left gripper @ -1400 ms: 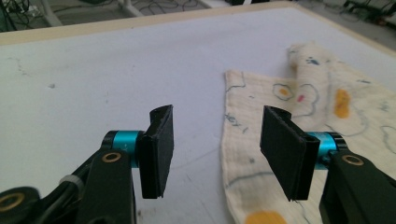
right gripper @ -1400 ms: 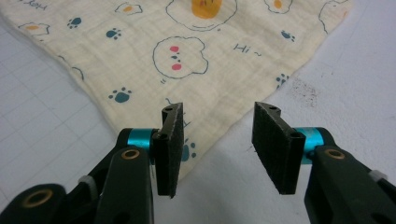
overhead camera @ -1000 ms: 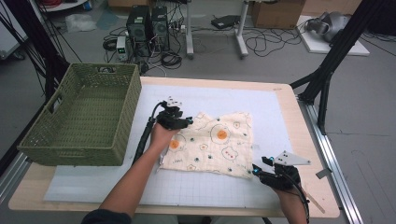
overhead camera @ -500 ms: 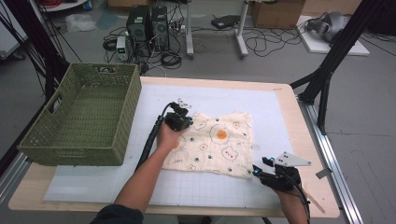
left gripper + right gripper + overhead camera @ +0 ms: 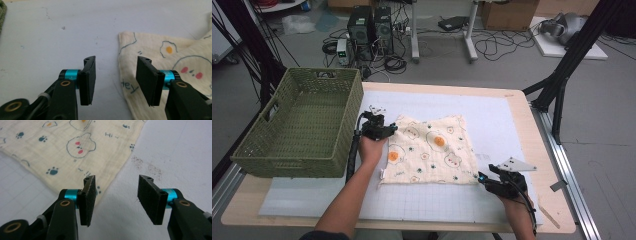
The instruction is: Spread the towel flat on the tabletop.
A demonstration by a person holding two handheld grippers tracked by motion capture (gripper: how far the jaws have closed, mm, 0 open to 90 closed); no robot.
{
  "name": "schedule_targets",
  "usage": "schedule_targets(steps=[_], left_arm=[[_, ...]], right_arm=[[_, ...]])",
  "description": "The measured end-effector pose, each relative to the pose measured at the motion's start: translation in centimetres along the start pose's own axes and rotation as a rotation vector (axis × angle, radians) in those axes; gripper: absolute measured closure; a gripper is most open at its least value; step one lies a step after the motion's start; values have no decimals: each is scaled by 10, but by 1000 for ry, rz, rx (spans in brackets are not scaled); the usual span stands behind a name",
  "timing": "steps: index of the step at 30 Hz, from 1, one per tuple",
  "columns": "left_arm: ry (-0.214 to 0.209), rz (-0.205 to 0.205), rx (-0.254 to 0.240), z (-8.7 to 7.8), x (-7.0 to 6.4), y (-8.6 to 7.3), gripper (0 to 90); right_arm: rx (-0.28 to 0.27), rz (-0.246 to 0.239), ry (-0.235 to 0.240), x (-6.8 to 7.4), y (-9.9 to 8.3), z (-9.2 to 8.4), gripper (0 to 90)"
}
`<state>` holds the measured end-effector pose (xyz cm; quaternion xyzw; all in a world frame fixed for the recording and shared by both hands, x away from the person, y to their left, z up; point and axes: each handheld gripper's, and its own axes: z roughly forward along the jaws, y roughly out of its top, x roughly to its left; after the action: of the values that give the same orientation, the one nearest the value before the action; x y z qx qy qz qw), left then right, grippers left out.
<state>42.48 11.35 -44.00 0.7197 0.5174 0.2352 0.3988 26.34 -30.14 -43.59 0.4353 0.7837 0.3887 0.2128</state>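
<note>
While a green basket (image 5: 299,127) stands at the counter's (image 5: 517,102) left end, the printed cloth (image 5: 432,150) lies flat near the middle. At the cloth's far left corner the left gripper (image 5: 116,80) has just been opening its fingers (image 5: 88,80), which stand apart astride the cloth's edge. At the near right corner the right gripper (image 5: 117,200) has its fingers (image 5: 88,200) apart, clamping nothing.

cloth (image 5: 175,57) cut off by frame edge

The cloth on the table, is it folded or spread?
Spread: the cloth lies flat, one layer on the mat, printed side up, corners out.
</note>
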Motion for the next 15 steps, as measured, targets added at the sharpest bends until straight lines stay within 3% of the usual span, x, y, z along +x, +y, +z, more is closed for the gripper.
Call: schedule_targets(steps=[2,6,8,9,11,15], left_arm=[[-22,0,-6,-6,0,-3,485],[-66,18,-26,-18,-1,-10,485],[-109,27,6,-20,-2,-14,506],[-145,37,41,-20,-5,-15,505],[-184,64,63,-22,-11,-15,512],[-207,149,99,-34,-29,-18,502]], right_arm=[[13,19,28,1,4,9,506],[78,-33,60,13,8,31,577],[73,-33,74,13,9,31,674],[78,-47,84,14,9,30,752],[98,-100,101,18,10,29,855],[131,-121,87,21,11,23,864]])
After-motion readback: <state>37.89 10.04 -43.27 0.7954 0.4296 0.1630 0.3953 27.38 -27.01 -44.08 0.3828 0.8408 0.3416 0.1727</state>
